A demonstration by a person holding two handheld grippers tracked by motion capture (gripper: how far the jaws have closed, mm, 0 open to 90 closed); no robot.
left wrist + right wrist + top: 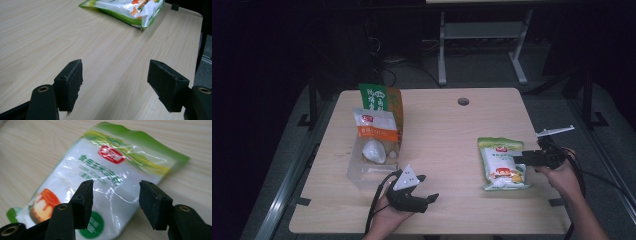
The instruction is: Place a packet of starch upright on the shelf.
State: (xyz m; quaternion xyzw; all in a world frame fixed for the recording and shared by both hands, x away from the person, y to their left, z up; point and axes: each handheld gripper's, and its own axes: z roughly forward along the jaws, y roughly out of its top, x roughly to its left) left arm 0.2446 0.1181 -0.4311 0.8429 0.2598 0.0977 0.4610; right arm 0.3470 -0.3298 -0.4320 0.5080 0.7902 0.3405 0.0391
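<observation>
The right gripper [113, 202] is held with jaws spread over the green bag [105, 180], seemingly for a grasp; the left gripper [115, 85] is kept spread above bare tabletop [50, 37].

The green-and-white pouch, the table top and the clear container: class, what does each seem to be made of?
Green-and-white pouch: glossy plastic film, judging by the bright glare and soft wrinkles. Table top: pale wood-grain surface, matte, probably laminate rather than solid wood; the streaked grain shows in the left gripper view. Clear container: transparent, likely thin plastic, since the table shows through it.
</observation>
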